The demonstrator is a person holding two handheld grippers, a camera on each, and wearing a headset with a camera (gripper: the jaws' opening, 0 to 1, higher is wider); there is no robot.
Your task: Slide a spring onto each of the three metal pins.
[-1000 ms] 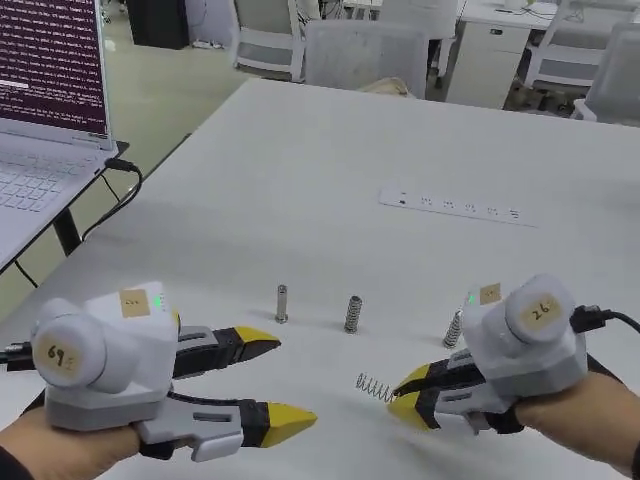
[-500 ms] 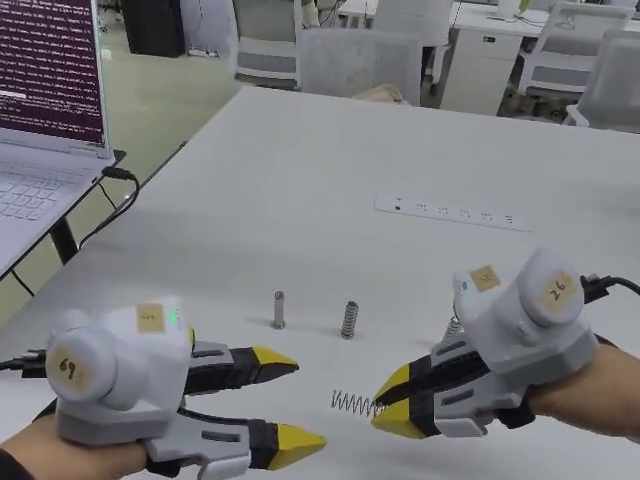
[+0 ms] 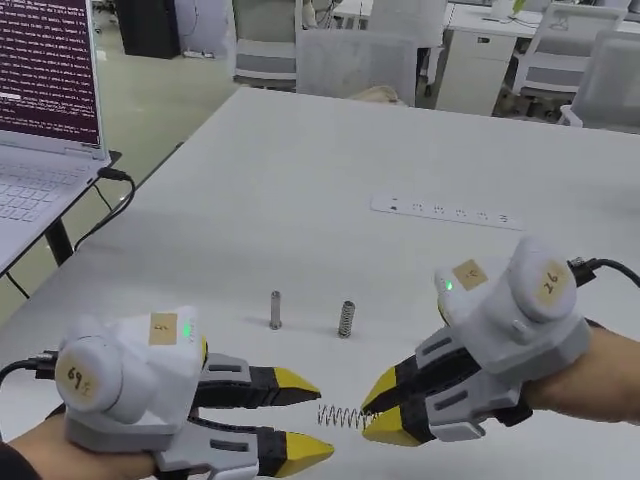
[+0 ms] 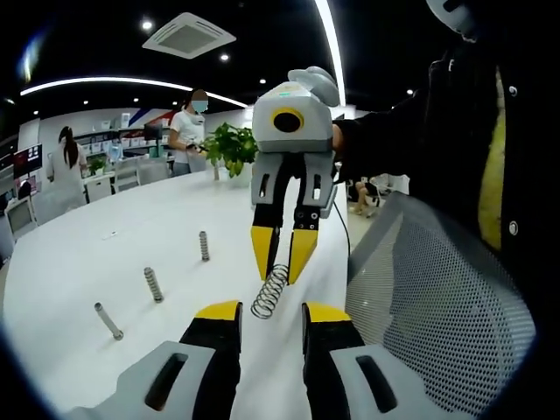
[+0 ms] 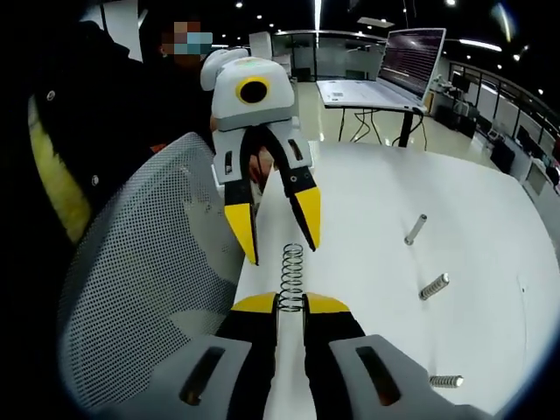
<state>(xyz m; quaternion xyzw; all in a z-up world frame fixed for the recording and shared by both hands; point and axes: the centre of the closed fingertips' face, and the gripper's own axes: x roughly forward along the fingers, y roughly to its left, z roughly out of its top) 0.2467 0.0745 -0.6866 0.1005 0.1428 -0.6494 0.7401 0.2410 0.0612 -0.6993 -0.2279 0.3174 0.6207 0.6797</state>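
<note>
My right gripper [image 3: 370, 415] is shut on one end of a loose spring [image 3: 340, 415], which sticks out level towards my left gripper [image 3: 313, 418]. The left gripper stands open, its yellow tips just short of the spring's free end. In the left gripper view the spring [image 4: 270, 291] hangs from the right gripper [image 4: 282, 255] just ahead of my own jaws. On the white table stands a bare pin [image 3: 275, 310] with a spring-covered pin [image 3: 346, 319] beside it. The left gripper view has a third pin [image 4: 204, 246] that also wears a spring.
A white power strip [image 3: 445, 212] lies farther back on the table. An open laptop [image 3: 40, 90] with a black cable [image 3: 120, 195] sits at the left on a side desk. A grey mesh chair back [image 4: 437, 297] is close behind the grippers. Office chairs stand beyond the table.
The right gripper has carried the spring off the table and leftward. The left gripper has come in to the right, so the two now face each other closely.
</note>
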